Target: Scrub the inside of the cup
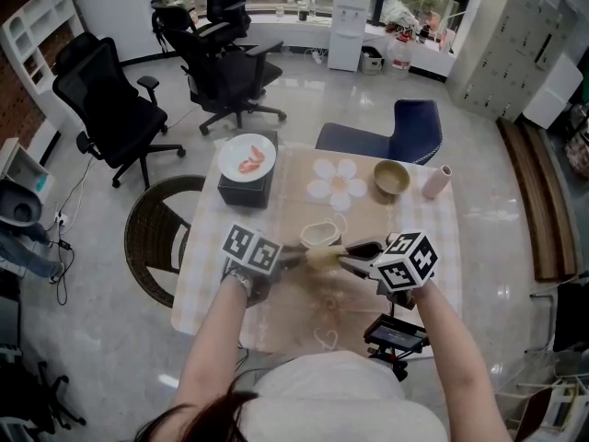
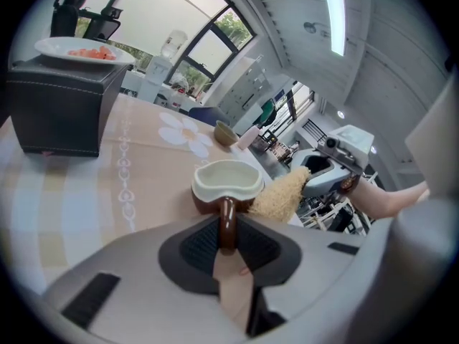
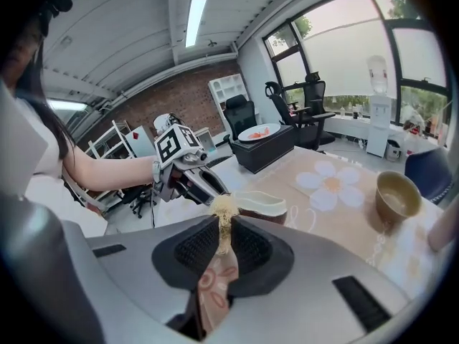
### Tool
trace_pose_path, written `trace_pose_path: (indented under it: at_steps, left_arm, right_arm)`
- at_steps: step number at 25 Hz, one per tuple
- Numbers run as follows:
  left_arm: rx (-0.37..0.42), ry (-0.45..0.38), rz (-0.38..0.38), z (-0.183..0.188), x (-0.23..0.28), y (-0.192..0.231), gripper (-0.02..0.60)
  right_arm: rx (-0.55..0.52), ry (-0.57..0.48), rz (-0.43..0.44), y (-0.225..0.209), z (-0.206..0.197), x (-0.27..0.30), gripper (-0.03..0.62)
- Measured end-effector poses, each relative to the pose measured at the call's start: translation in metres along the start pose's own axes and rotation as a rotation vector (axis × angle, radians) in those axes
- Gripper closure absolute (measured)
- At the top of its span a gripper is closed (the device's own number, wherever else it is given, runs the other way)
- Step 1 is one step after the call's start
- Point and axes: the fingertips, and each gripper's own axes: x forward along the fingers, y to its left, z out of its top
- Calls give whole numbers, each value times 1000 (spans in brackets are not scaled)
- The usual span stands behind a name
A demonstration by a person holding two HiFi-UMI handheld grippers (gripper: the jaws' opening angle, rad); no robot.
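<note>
A brown cup with a cream-white inside (image 1: 318,236) (image 2: 227,181) (image 3: 261,205) stands on the tablecloth near the table's middle. My left gripper (image 1: 293,255) (image 2: 226,235) is shut on the cup's brown handle (image 2: 227,222). My right gripper (image 1: 342,256) (image 3: 221,236) is shut on a tan loofah scrubber (image 1: 324,256) (image 2: 282,195) (image 3: 223,213). The scrubber's fuzzy end sits just outside the cup's rim, on the side nearest me, not inside the cup.
A black box (image 1: 245,188) (image 2: 60,106) carrying a white plate of red food (image 1: 248,156) stands at the back left. A tan bowl (image 1: 391,177) (image 3: 397,193) and a pale pink tumbler (image 1: 435,181) sit at the back right. Chairs surround the table (image 1: 202,284).
</note>
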Motion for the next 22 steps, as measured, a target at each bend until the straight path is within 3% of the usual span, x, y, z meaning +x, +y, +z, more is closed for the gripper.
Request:
trace_pose_path:
  at_steps: [9,12,16,22]
  left_arm:
    - [-48,-21,-16,3,-1,3,520]
    - [-49,-20,-11,1,-2,5,520]
    - [-34,-15,-4,1,-4,7,520]
    - [-45,-8,1,-2,-5,15,519]
  right_arm:
    - [-82,149,-47,-3,-38,23,537]
    - [-97,156,-36,0,-40,23,537]
    - [-89,70,12,11,-19,8,537]
    - [32,-129,42,-4,20,-17,537]
